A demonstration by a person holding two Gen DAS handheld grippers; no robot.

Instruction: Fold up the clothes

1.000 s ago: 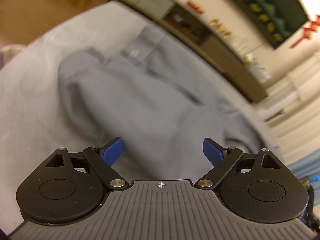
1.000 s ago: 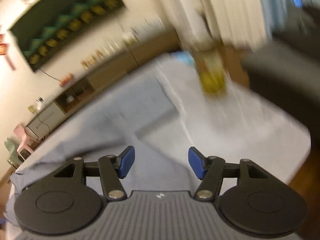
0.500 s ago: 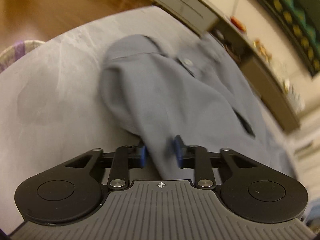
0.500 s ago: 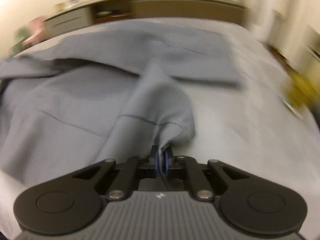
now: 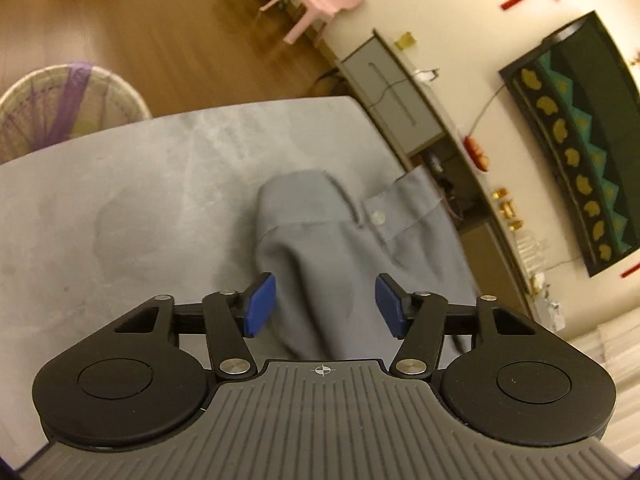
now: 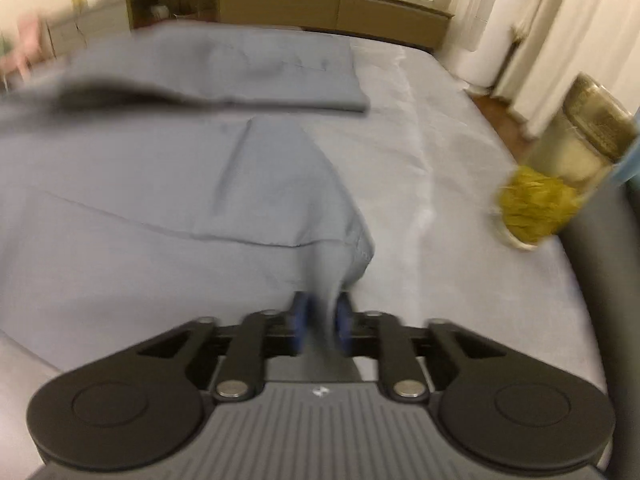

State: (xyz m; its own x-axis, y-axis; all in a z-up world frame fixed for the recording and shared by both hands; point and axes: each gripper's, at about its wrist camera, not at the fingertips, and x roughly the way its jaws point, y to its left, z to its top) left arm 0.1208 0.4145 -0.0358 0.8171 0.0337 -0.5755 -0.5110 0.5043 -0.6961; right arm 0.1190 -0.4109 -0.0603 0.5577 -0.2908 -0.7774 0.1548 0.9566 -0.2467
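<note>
A grey-blue shirt (image 5: 320, 236) lies on the grey padded table (image 5: 120, 200). In the left wrist view its sleeve end with a buttoned cuff (image 5: 376, 218) lies bunched ahead of me. My left gripper (image 5: 325, 306) is opening, and the sleeve runs between its blue pads (image 5: 260, 306) without being pinched. In the right wrist view the shirt (image 6: 160, 184) spreads wide to the left, with a folded part at the back. My right gripper (image 6: 322, 318) is opening too, and a raised fold of the hem still stands in its narrow gap.
A woven basket (image 5: 60, 104) stands on the wooden floor past the table's left corner, with a pink chair (image 5: 324, 4) beyond. A glass jar (image 6: 580, 132) and a yellow tuft (image 6: 532, 204) sit at the table's right edge. A long sideboard (image 6: 320, 8) lines the far wall.
Both grippers went from open to pinched on the shirt half a second ago, and their pads have now parted again. Both views have rolled, and the left one has shifted along the sleeve.
</note>
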